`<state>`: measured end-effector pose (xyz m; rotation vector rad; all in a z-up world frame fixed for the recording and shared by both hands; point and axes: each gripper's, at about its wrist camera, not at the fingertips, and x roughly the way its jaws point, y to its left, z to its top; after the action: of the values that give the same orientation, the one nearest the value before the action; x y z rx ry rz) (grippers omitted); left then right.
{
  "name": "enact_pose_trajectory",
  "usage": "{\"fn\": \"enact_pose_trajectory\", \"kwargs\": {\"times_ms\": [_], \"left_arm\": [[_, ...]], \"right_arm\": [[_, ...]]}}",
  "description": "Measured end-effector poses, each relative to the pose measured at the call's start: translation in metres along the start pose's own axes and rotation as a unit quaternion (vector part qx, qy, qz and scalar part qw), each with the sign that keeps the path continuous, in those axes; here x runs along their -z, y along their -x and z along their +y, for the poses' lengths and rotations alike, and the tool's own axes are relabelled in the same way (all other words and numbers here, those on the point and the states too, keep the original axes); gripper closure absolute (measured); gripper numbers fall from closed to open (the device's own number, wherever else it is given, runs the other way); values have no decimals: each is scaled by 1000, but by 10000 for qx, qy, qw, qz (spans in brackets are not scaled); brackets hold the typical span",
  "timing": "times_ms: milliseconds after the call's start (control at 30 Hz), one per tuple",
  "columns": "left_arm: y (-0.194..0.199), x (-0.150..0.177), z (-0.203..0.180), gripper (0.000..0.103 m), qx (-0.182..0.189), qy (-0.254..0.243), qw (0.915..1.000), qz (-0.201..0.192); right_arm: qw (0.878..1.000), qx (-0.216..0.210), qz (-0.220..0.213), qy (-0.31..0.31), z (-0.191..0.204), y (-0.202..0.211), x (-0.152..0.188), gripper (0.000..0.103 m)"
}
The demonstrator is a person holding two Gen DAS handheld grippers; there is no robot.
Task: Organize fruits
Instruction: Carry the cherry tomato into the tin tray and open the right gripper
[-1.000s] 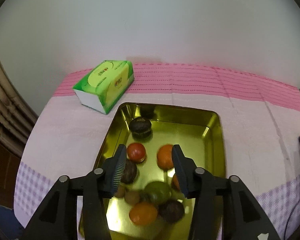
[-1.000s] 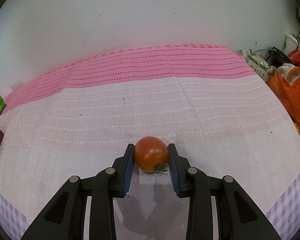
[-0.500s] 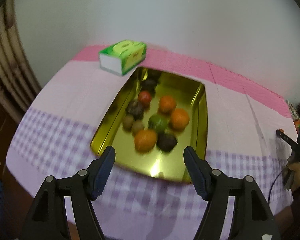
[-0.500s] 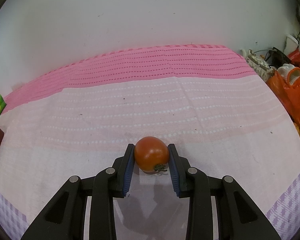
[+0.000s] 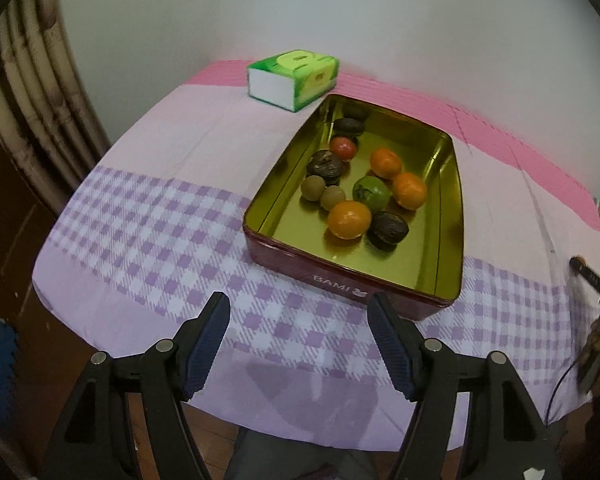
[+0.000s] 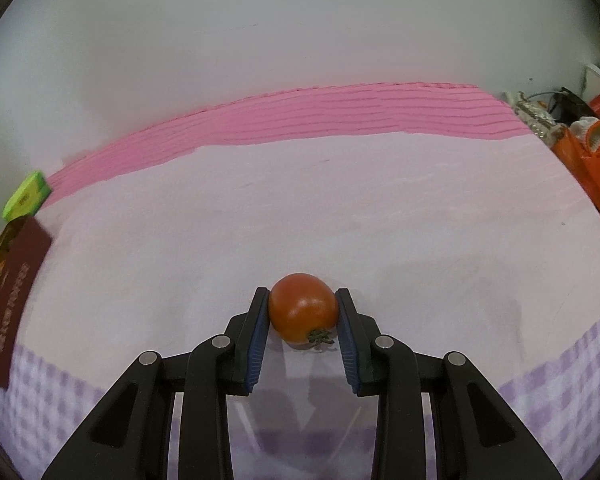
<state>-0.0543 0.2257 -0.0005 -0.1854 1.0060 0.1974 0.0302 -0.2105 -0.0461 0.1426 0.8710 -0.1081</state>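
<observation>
Pulled back from over the tin (image 5: pixel 452 216), the left tongs (image 5: pixel 298 338) now hover above the checked cloth at the table's near edge; their jaws have just been opening and hold nothing. Right tongs (image 6: pixel 302 322) stay clenched on the tomato (image 6: pixel 303 307), low over the pink cloth, with the tin's red wall at far left. Step in hand: carrying this tomato to the tin. Next, swing left and release among the 10 or so fruits there.
</observation>
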Motion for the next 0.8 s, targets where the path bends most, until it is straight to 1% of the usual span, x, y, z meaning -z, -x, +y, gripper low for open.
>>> {"fn": "enact_pose_trajectory", "kwargs": {"times_ms": [67,200,333,433,533,633,733,800], "left_arm": [[1,1,2,35,-47,39,10000,-59],[1,1,-1,35,-199,-138,9997,-87],[3,1,-4,35,-59,-180,9998,-88],[4,1,-5,33,-101,-183,9997,-98],[4,-1,-3,33,-124,-156,9998,-68],[4,-2,-3,33,-212,-193,9996,-23],[3,-3,-3,33,-334,-242,9991,-14],[2,-3,-2,30,-365,-272,9990,33]], "right_arm": [[9999,-97,33,28,10,3,5,70],[9992,-397,56,49,32,13,12,70],[9972,-738,52,101,55,26,16,70],[9945,-1011,22,273,82,36,15,70],[9882,-1468,-9,433,115,48,11,70],[9811,-1784,-14,746,150,56,7,70],[9701,-2162,15,1100,196,63,4,70],[9627,-2357,78,1326,225,63,3,70]]}}
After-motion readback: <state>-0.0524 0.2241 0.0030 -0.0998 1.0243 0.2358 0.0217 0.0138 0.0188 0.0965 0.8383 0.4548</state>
